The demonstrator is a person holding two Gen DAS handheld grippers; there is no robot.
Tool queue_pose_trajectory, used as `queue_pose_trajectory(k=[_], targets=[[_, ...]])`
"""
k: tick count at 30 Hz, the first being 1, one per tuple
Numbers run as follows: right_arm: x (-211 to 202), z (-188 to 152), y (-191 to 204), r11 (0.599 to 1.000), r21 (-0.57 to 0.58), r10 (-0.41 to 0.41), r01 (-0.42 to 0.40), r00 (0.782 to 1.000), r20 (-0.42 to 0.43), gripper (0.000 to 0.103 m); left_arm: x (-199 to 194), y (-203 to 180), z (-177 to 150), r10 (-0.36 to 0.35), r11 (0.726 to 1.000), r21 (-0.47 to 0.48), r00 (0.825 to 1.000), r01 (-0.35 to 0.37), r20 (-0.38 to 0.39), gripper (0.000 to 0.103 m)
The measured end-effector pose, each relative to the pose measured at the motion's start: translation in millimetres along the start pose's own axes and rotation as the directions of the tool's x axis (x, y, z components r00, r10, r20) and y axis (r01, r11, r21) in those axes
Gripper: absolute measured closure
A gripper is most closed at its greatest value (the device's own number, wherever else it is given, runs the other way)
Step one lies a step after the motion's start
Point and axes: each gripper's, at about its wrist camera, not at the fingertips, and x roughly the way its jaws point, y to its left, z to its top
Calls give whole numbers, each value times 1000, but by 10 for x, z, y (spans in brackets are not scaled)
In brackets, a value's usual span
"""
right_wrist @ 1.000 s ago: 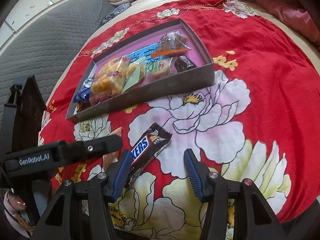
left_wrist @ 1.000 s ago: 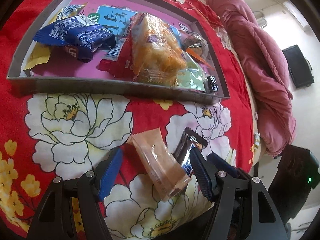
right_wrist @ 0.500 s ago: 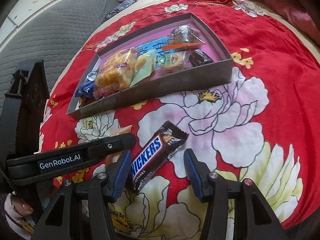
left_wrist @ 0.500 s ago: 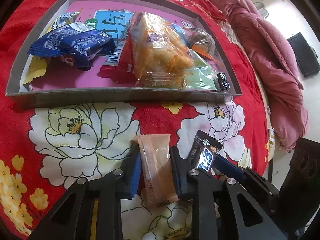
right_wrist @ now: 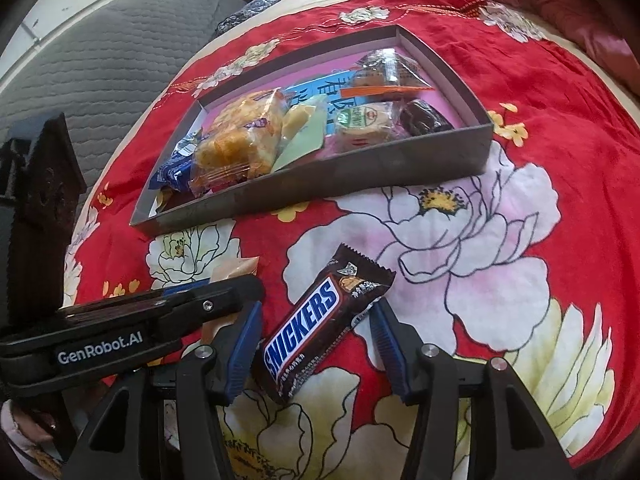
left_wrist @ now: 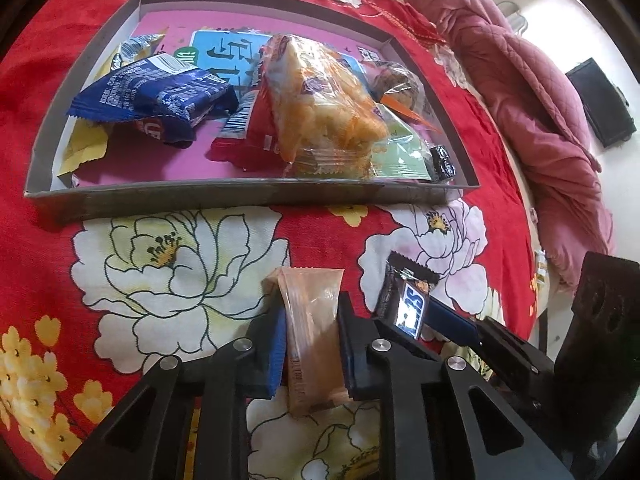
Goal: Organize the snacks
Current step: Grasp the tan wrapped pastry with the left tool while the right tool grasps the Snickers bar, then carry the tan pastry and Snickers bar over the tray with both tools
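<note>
Bright, even daylight in both views, blown out on the pale wall (left_wrist: 560,12) far ahead and to the right of the left tool, soft shadows under the wrappers, slight smear throughout, strong fisheye bending with black vignette at the corners.

The left gripper (left_wrist: 310,328) squeezes a clear orange snack packet (left_wrist: 314,340) between its two blue pads, above a red blanket (left_wrist: 180,248) with big white flowers. Just to its right a dark chocolate bar (left_wrist: 408,300) sits by another blue pad, maybe touching it. Farther off, a grey box (left_wrist: 256,196) holds many snacks.
</note>
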Motion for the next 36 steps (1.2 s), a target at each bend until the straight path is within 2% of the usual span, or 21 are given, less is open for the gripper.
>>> queue_pose_trajectory(k=[10,13,17,23,28,36], targets=[[85,26,75,997,-70,-17,18,1000,17,51,-67,72,-3,13,1000,-6,1000,-13,19,81],[141,66,108,995,-98,-16,18,1000,24,54,-110,78,-12,30,1000,0,999,-30,35,81],[206,91,183,984,-170,-49,56,998,46,64,-188,122,7,56,998,-2,997,-56,59,81],[53,93,19,994,-101,39,-32,997,65,71,-309,175,32,56,998,-9,995,-55,85,81],[-88,84,8,994,-94,60,-51,994,96,73,-402,179,59,50,999,-13,993,-49,107,81],[-398,173,37,991,-113,88,-65,973,215,74,-611,180,115,77,997,-10,981,-76,179,81]])
